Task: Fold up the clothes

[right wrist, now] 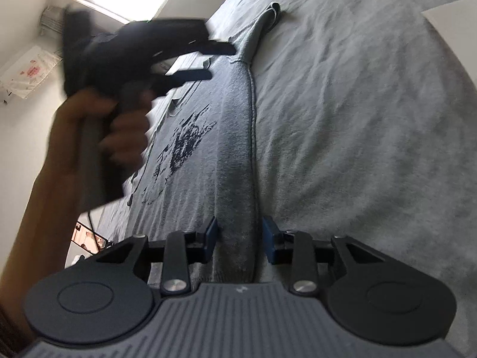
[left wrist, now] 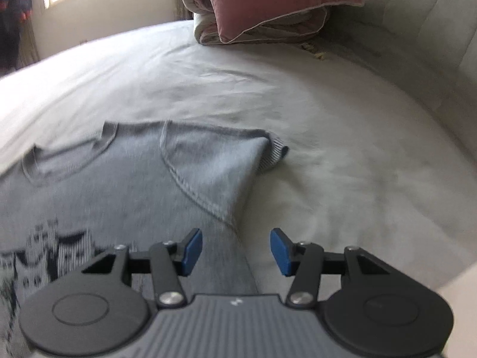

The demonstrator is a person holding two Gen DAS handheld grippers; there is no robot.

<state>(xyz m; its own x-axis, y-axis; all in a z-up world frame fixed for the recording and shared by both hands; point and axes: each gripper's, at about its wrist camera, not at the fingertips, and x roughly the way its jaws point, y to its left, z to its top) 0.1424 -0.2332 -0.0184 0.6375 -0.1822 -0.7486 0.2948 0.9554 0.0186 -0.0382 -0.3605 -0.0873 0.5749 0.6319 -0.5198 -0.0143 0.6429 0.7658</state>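
Grey T-shirt (left wrist: 125,179) lying flat on the bed (left wrist: 342,155), filling the lower left of my left wrist view, its printed front up and one sleeve (left wrist: 268,152) at centre. My left claw (left wrist: 236,252) hangs above it, pads apart, holding nothing. My right claw (right wrist: 240,240) straddles the shirt's folded side edge, pads apart. A folded quilt (left wrist: 268,6) sits at the upper centre.

bed (left wrist: 342,137) (grey sheet) | on it: grey t-shirt (left wrist: 134,185), folded quilt (left wrist: 268,12)
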